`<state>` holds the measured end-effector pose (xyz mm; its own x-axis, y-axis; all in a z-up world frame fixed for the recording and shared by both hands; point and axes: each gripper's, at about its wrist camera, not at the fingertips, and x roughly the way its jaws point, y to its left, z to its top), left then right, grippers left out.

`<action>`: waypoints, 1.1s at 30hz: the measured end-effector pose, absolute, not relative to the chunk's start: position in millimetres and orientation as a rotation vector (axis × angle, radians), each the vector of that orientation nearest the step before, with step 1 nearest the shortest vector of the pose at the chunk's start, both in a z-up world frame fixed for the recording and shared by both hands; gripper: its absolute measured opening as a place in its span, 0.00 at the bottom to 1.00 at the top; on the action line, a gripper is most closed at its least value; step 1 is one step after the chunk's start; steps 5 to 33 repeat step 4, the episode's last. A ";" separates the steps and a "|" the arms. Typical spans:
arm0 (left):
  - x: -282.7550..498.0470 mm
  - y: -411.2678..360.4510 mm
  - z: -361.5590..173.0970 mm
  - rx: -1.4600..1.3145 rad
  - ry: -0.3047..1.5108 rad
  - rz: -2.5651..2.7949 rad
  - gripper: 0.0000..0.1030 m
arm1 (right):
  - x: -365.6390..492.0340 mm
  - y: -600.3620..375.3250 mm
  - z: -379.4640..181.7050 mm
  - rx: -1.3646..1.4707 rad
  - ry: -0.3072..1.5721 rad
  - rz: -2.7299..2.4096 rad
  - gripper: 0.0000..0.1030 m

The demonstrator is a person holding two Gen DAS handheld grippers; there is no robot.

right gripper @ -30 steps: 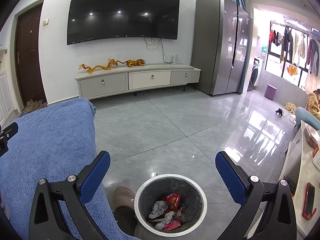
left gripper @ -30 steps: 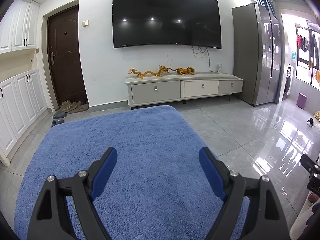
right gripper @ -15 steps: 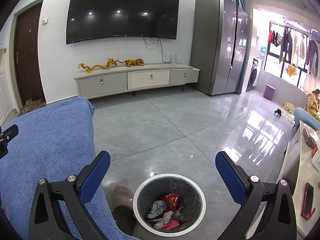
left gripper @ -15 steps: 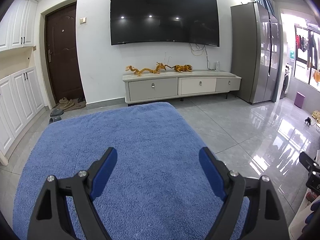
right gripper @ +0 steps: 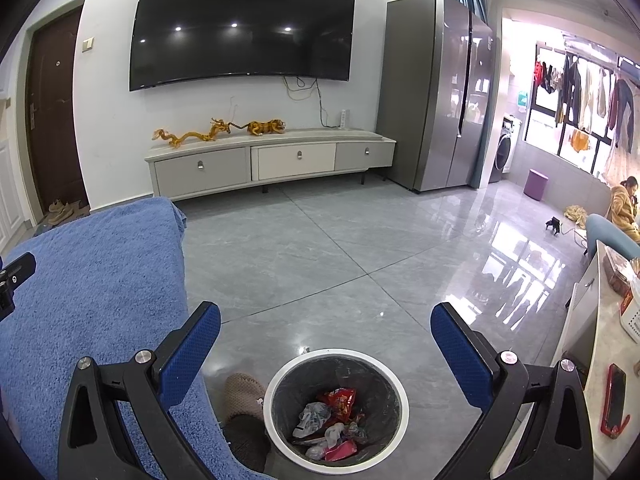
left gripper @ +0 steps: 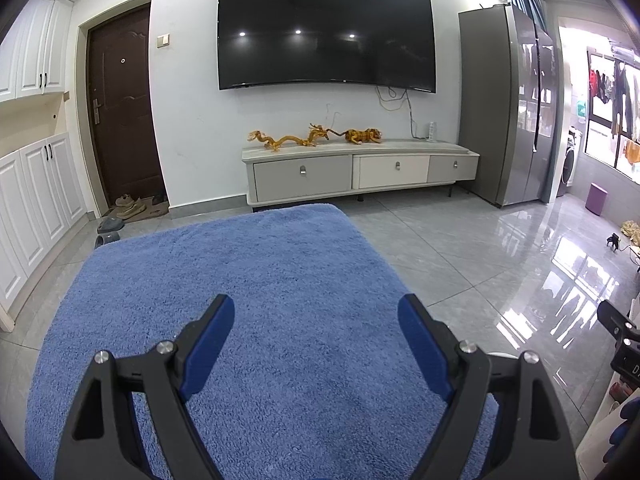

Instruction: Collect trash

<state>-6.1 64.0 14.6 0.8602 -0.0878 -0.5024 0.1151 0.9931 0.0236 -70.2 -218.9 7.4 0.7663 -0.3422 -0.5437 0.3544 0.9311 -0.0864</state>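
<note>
A round white-rimmed trash bin [right gripper: 403,396] with a black liner stands on the floor low in the right wrist view. Crumpled wrappers [right gripper: 331,420], red and grey, lie inside it. My right gripper [right gripper: 325,330] is open and empty, held above and just behind the bin. My left gripper [left gripper: 317,322] is open and empty above a blue towel-covered surface [left gripper: 248,280]. No loose trash shows on the towel. The tip of the right gripper shows at the right edge of the left wrist view [left gripper: 618,326].
The blue towel surface [right gripper: 92,272] sits left of the bin. A foot in a tan slipper [right gripper: 244,394] is beside the bin. A white counter [right gripper: 600,360] with a red phone is at right. A TV cabinet [right gripper: 272,164] and fridge [right gripper: 436,88] stand far back.
Both views have shifted slightly; the left gripper has tilted up a little over the towel. Both grippers stay open and empty.
</note>
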 end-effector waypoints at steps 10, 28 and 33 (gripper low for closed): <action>-5.0 62.8 14.7 0.053 0.529 -0.110 0.81 | -71.3 -219.8 7.9 0.022 0.585 -0.381 1.00; -5.0 62.8 14.7 0.053 0.529 -0.110 0.81 | -71.3 -219.8 7.9 0.022 0.585 -0.381 1.00; -5.0 62.8 14.7 0.053 0.529 -0.110 0.81 | -71.3 -219.8 7.9 0.022 0.585 -0.381 1.00</action>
